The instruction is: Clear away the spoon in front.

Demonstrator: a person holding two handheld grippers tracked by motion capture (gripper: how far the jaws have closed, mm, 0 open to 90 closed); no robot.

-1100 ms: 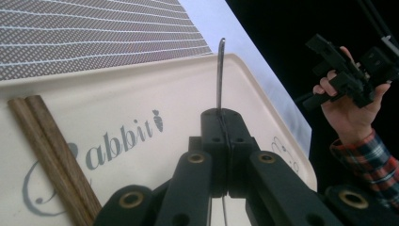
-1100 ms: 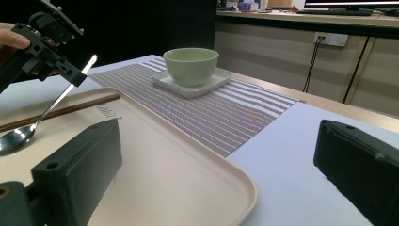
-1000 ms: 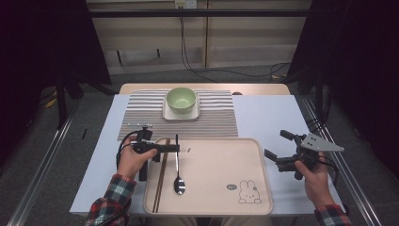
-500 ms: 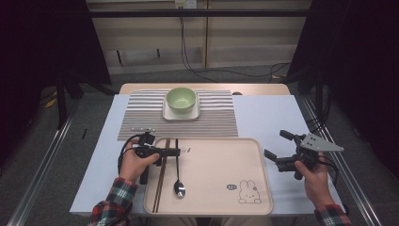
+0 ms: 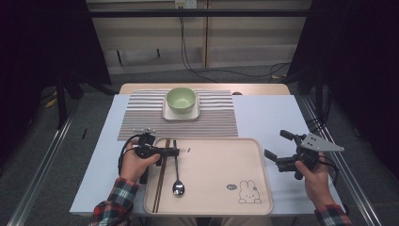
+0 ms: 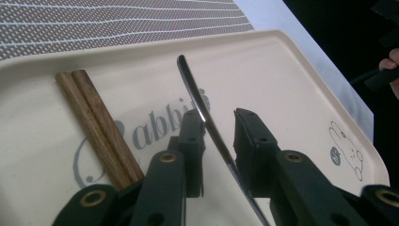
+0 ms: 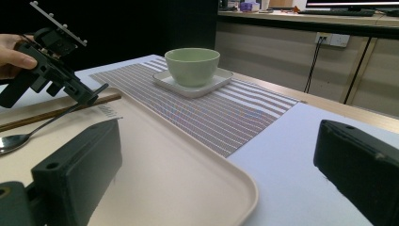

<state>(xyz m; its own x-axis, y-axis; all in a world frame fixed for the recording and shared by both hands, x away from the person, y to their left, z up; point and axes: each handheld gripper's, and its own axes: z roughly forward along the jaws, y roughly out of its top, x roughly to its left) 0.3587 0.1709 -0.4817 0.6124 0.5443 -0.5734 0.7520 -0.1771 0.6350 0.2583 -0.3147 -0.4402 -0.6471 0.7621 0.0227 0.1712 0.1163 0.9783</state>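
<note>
High view: left tongs (image 5: 175, 152) have slid right over the spoon (image 5: 177, 173) handle.

White table (image 5: 273, 117), bearing a striped mat (image 5: 141, 115) toward the far edge and a beige tray (image 5: 214, 165) near the front, the two just touching.

A pale table (image 5: 277, 117) stands on grey floor (image 5: 94, 113). Behind it, a beige wall (image 5: 244, 42) with trailing cables (image 5: 188, 56). Dark curtains (image 5: 47, 42) hang either side.
</note>
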